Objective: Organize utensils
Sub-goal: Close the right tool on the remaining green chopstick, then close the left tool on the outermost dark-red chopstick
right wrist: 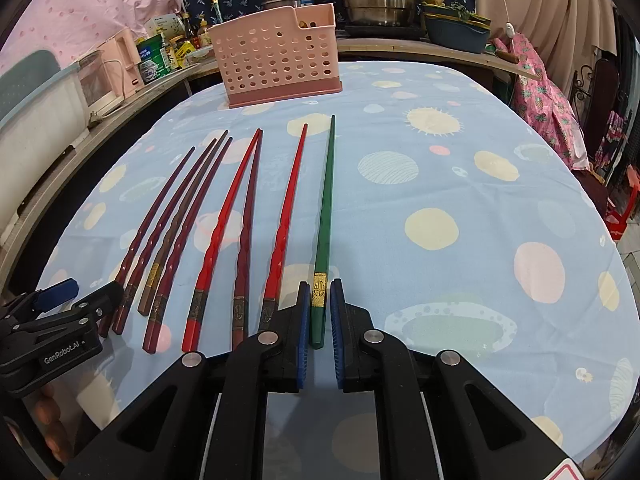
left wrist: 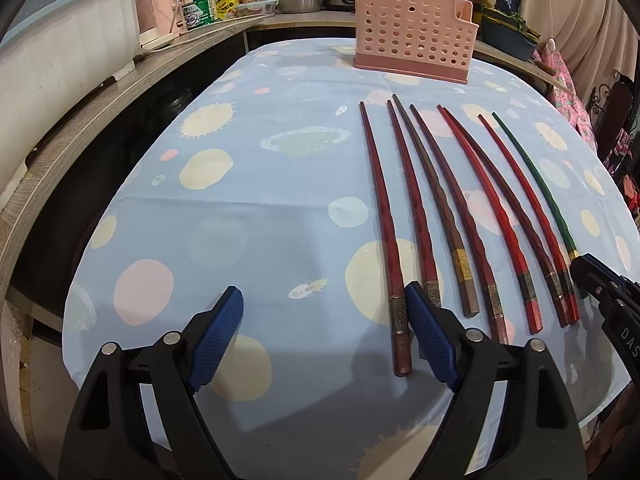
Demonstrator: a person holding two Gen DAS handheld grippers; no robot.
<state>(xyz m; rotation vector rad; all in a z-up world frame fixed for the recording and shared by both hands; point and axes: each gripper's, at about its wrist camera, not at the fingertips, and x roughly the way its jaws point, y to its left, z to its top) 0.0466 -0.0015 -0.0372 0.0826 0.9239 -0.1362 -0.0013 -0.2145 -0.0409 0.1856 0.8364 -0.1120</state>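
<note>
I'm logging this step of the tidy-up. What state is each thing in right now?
Green chopstick: flat on the cloth, thick end gripped.
Right gripper: shut on the green chopstick.
Left gripper: open, holding nothing, over the leftmost chopstick's end.
Red and brown chopsticks: lying in a row, loose.
Pink holder: upright; contents unclear.

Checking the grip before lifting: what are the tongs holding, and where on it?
The right tongs are shut on the long green chopstick, at its thick end by the gold band. The left tongs stand open, holding nothing.
</note>
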